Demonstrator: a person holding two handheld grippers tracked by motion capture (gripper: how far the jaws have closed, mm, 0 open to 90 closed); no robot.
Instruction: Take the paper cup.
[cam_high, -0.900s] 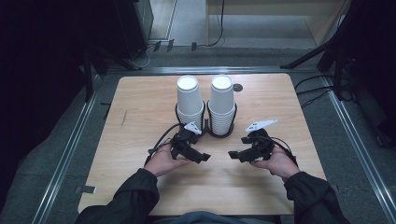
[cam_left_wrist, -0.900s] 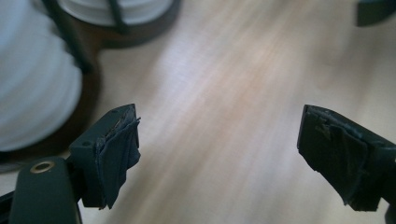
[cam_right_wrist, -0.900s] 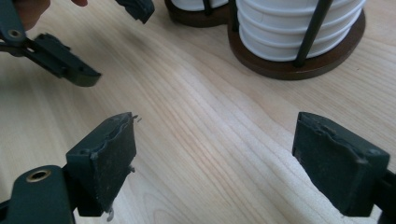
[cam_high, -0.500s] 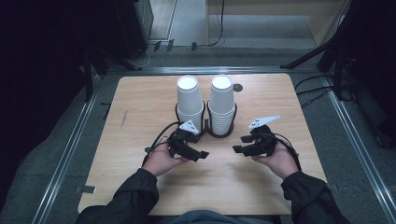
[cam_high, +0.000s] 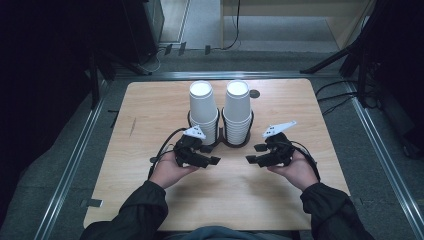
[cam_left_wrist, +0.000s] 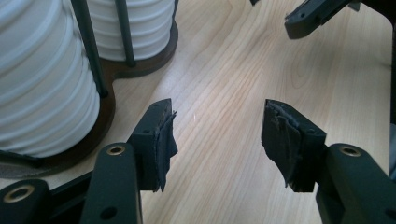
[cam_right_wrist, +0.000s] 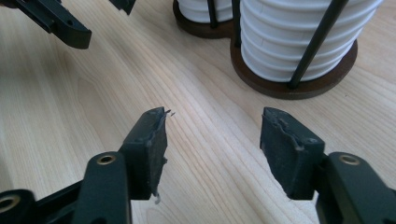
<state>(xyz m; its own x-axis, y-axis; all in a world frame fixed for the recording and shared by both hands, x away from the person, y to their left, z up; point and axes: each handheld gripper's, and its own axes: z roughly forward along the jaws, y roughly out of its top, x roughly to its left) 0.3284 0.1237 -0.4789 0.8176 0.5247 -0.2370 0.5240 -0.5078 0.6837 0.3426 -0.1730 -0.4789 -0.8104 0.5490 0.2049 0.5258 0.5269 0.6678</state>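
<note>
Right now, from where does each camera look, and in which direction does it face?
High view: above the person's side, facing forward and down at the table; shows forearms, left tongs and right tongs.
Left gripper view: rides the left tongs, facing the cup holder.
Right gripper view: rides the right tongs.
Both gripper views share the cup holder and cup stacks.

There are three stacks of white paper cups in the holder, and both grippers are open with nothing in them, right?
Not three: the high view shows two stacks of white cups in the holder. The left gripper and right gripper are indeed open and empty.
</note>
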